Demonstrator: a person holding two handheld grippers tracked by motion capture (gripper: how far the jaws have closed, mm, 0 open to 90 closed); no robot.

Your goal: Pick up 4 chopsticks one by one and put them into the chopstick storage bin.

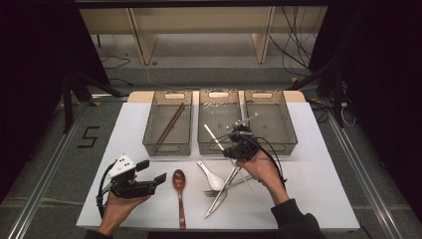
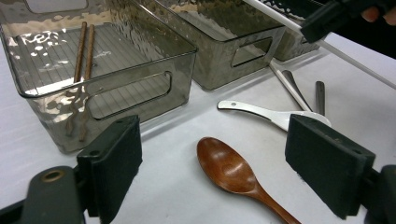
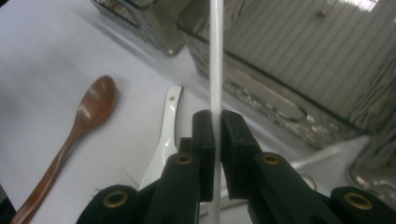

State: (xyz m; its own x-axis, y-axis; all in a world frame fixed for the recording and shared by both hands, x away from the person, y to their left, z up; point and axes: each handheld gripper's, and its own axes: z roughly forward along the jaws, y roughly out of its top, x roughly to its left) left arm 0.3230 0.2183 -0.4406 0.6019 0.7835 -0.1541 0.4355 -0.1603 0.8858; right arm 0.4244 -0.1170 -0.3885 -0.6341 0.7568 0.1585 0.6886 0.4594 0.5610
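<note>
White chopstick [image 3: 215, 56], thin, stiff and slick-looking, stood clamped in the right tongs [image 3: 217, 122] at centre frame, slanting before the middle bin [image 1: 219, 125]. It probably needed a mid-length pinch to stop pivoting. Left tongs [image 2: 212, 161] gaped empty over the wooden spoon [image 2: 233, 172].

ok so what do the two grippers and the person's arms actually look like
Both grippers are black with two flat, blocky jaws on arms with brass-coloured pivots. The left gripper carries a light grey three-cornered plate on top; the right gripper trails black cables. The right arm wears a dark sleeve.
</note>
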